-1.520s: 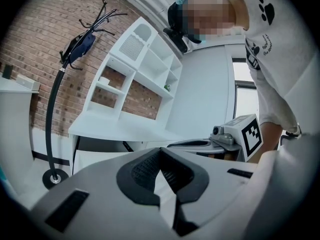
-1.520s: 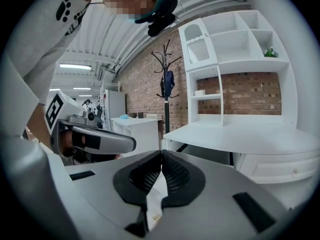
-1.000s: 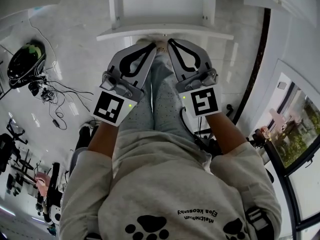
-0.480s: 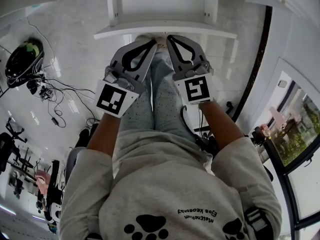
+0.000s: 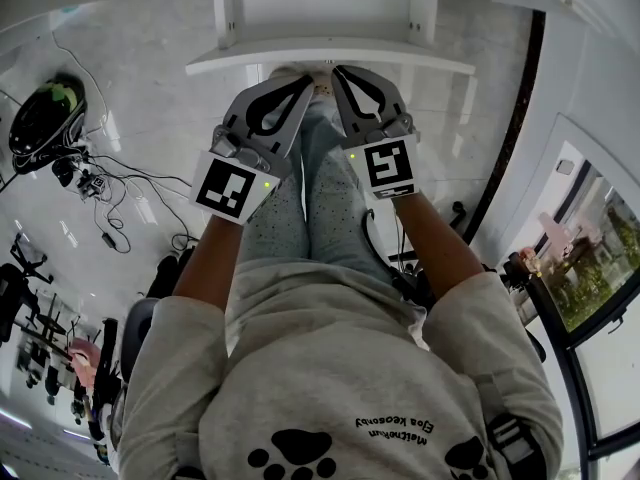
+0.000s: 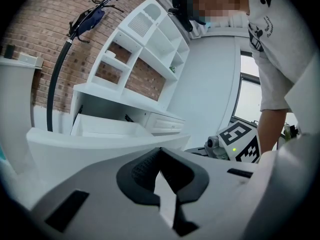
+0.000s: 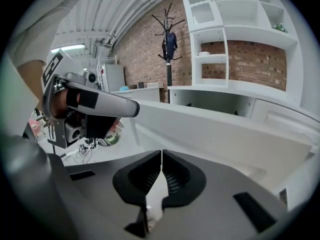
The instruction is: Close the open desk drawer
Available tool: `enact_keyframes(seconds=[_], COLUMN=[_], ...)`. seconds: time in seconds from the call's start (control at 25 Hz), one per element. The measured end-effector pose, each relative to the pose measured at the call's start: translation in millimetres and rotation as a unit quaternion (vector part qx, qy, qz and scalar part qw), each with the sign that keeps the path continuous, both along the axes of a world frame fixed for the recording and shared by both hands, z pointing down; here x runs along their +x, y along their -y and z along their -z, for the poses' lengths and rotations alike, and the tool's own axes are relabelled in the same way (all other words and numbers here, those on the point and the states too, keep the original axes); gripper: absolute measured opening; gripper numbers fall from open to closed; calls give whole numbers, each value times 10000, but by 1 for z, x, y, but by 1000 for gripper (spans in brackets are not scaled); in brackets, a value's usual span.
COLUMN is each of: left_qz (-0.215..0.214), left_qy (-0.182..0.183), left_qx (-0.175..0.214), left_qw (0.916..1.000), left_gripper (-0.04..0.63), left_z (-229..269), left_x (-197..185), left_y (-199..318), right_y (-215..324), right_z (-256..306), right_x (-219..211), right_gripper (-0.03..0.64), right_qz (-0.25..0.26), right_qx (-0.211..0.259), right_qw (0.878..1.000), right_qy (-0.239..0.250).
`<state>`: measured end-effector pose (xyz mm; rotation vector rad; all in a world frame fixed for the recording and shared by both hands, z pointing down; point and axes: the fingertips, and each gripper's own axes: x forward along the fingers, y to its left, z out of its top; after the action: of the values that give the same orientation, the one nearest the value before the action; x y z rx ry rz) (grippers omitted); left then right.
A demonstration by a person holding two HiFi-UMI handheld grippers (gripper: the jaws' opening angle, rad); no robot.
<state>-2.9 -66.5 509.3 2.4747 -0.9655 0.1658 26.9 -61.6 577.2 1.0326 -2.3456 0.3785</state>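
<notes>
The white desk drawer point(image 5: 330, 58) stands pulled out at the top of the head view, its front panel facing me. Side by side just before that panel are my left gripper point(image 5: 304, 86) and right gripper point(image 5: 337, 72), both shut and empty. In the left gripper view the shut left gripper point(image 6: 160, 150) points at the drawer front point(image 6: 90, 146), with the open drawer box point(image 6: 107, 127) behind it. My right gripper point(image 7: 161, 153) also faces the long white drawer front point(image 7: 225, 129), jaws together. I cannot tell whether either tip touches the panel.
My legs point(image 5: 320, 198) hang below the grippers. A black helmet point(image 5: 45, 118) and cables point(image 5: 110, 193) lie on the floor at the left. A white shelf unit point(image 7: 235, 24) tops the desk, a coat stand point(image 7: 170, 44) rises against the brick wall, and a window point(image 5: 590, 258) is at the right.
Both grippers have sunk and drawn a little closer to the drawer front, the right one more. Their jaws have stayed shut.
</notes>
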Motion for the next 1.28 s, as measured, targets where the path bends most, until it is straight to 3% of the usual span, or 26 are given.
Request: enact_keyframes(seconds=[0.36,0.44,0.48,0.88,1.28], left_qz=[-196,-212,-248,-322,-385], left_qy=[195,188,222,315,324], left_qx=[-122,-115,-128,-266,-367], left_qw=[9995,9995,9994,9986,9981], left_gripper=[17,17,17,17,17], left_z=[-10,-11,-13,-26,-33], left_x=[-3,-2,-2,-4,-4], left_y=[-5,-5,-6,-3,3], right_y=[-1,-1,0,10,21], right_z=[-21,-28,-32,-59,-60], right_x=[-1,-1,0,-4,-3], right_gripper=[43,126,129,129,106], right_qz=[-626,-800,-923,-1638,-1996], right_qx=[-657,-864,-985,-1610,-1837], right_qw=[9958,9930,9907,9732,9625], right_qy=[73,132,145,87,-15])
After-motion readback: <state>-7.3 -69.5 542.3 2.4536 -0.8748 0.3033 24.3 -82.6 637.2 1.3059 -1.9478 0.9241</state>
